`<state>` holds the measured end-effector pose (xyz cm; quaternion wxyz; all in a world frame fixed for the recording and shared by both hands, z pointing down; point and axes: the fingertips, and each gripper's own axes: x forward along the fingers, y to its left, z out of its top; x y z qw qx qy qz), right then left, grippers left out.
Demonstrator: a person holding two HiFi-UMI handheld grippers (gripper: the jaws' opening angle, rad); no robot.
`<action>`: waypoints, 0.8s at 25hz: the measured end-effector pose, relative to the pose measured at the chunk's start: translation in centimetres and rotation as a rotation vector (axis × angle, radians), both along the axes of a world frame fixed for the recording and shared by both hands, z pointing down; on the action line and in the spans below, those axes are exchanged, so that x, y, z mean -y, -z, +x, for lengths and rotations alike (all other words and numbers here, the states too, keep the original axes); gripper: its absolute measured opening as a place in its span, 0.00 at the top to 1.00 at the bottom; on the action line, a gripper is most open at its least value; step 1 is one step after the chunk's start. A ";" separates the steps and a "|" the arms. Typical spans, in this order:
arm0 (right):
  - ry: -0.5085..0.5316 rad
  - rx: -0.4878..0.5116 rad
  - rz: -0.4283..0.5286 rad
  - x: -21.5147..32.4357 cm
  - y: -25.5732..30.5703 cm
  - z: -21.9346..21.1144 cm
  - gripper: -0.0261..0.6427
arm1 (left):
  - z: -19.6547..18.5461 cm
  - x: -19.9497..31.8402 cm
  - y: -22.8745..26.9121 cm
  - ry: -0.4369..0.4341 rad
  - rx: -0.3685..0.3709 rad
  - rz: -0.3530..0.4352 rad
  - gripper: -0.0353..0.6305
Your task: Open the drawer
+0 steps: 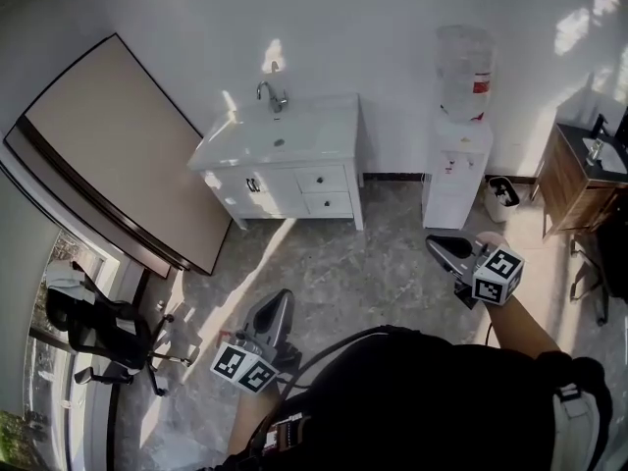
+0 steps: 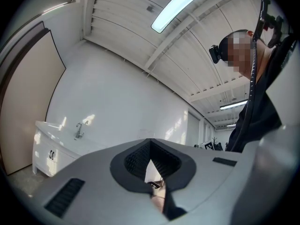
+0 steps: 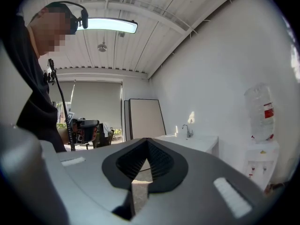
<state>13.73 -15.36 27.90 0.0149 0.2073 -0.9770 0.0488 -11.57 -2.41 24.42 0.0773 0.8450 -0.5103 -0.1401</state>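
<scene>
Showing two tongs, left tongs (image 1: pixel 279 300) and right tongs (image 1: pixel 439 244), both pressed together, gripping nothing. Two drawers (image 1: pixel 322 179) are sitting closed in one white cabinet (image 1: pixel 280 202), well ahead of both.

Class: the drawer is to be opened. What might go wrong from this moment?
1. The left gripper and right gripper are shut and far from the vanity; arriving with jaws unopened would likely just bump its front.
2. Two drawers sit beside doors, so the wrong one may get pulled.
</scene>
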 end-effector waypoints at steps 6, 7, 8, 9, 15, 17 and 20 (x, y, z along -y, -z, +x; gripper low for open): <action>-0.020 0.005 0.024 1.9 1.4 -7.6 0.97 | -7.7 2.6 1.2 -0.024 0.001 0.020 0.96; -0.023 0.003 0.027 2.2 1.5 -8.8 0.97 | -9.0 3.0 1.1 -0.027 0.001 0.020 0.96; -0.028 0.001 0.027 2.6 1.4 -9.9 0.97 | -10.2 3.4 1.0 -0.029 0.000 0.020 0.96; -0.035 0.000 0.025 2.9 1.3 -11.0 0.97 | -11.4 3.7 0.9 -0.032 -0.001 0.020 0.96; -0.041 -0.009 0.013 4.6 0.8 -17.2 0.97 | -17.7 5.6 0.2 -0.035 0.001 0.007 0.96; -0.028 -0.016 0.009 5.2 0.5 -18.9 0.97 | -19.1 6.3 0.1 -0.028 -0.003 0.002 0.96; -0.006 -0.033 0.005 6.4 0.0 -20.5 0.97 | -20.4 7.2 -0.4 -0.015 -0.011 -0.006 0.96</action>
